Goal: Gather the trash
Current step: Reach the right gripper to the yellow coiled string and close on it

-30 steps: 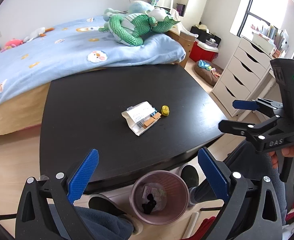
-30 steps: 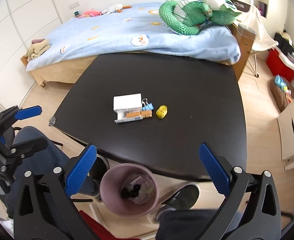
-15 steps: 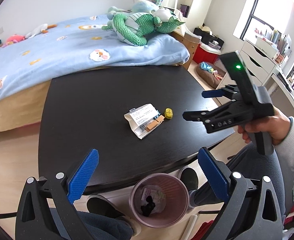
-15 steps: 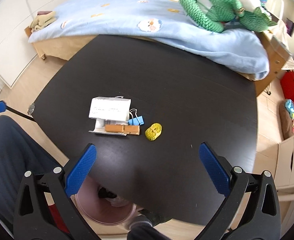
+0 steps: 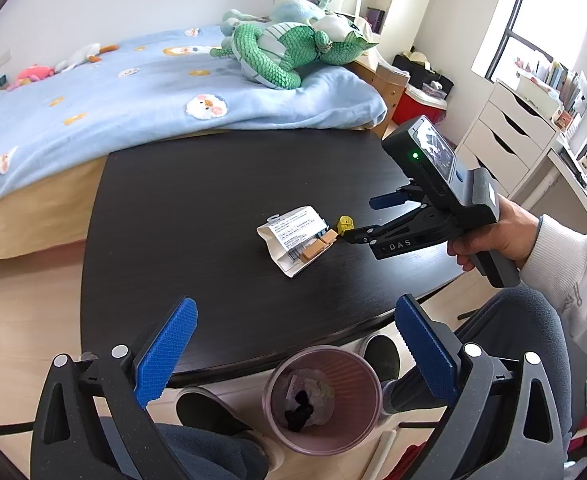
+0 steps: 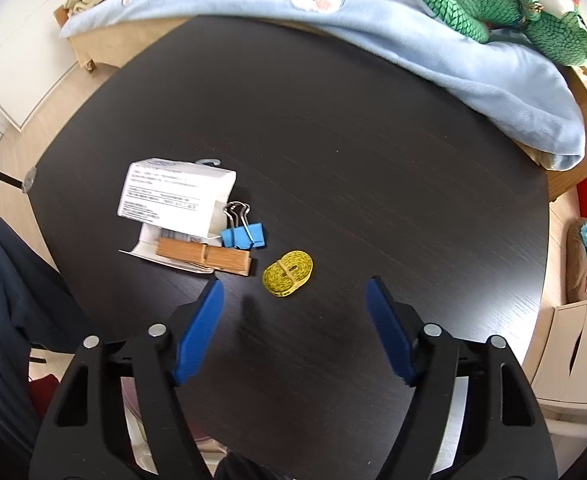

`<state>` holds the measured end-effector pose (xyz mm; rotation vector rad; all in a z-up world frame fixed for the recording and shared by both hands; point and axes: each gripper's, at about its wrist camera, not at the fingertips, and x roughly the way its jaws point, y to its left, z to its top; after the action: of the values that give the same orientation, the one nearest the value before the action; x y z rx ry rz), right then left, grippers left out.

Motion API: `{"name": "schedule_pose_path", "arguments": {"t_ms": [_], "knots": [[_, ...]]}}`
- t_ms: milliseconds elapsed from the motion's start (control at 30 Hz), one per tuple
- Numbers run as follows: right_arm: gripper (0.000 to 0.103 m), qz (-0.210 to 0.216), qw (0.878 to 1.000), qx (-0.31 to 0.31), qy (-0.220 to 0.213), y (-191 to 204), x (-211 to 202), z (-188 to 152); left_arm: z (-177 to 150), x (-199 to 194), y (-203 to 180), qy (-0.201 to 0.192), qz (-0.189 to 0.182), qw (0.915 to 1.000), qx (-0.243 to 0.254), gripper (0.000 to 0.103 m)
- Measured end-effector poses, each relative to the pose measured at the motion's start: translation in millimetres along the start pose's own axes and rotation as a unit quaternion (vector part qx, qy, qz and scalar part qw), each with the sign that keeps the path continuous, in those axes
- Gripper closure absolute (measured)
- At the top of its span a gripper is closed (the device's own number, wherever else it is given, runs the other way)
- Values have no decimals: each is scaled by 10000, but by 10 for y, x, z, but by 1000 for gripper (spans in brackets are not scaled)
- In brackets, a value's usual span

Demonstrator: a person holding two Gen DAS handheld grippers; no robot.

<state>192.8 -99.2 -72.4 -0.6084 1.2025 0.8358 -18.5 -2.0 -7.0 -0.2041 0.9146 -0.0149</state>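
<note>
**A:** Right gripper (image 6: pixel 293 312) is over the black table (image 6: pixel 373 160), fingers spread wide, nothing between them. The yellow tape roll (image 6: pixel 288 273) sits just ahead of the gap. Looks like that's the pick.

**B:** Agreed as a guess. Tips: centre the gap on the roll, come down until the pads nearly touch the tabletop, then close. It's flat and small, so a high close will miss it. Left fingertip (image 6: pixel 209 304) is near the wooden clothespin (image 6: pixel 209 256); shift slightly right so it doesn't get dragged along.

**A:** Left gripper (image 5: pixel 293 344)?

**B:** Fingers also wide apart, empty, held back at the near table edge, above the pink bin (image 5: pixel 322 396). Fine there. Bin is on the floor just off the table edge, already has some crumpled scraps in it. Carry path from roll to bin is short.

**A:** Count, big to small?

**B:** One table. One bin. One white paper packet (image 6: pixel 173 196), printed label up, folded over a card backing. One clothespin, lying on the packet's lower edge. One blue binder clip (image 6: pixel 243 234), touching the packet and the clothespin. One tape roll, apart from the cluster, just right of it.

**A:** So four loose items on the table.

**B:** Yes. Which of them count as trash I can't tell from here; packet seems the clearest candidate.
</note>
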Motion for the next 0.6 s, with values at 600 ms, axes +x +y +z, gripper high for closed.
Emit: {"name": "schedule_pose_path", "arguments": {"t_ms": [600], "knots": [[70,82,9998,-129,117,-31,237,51,-18,26,102,52,12,9999,-124,8]]}}
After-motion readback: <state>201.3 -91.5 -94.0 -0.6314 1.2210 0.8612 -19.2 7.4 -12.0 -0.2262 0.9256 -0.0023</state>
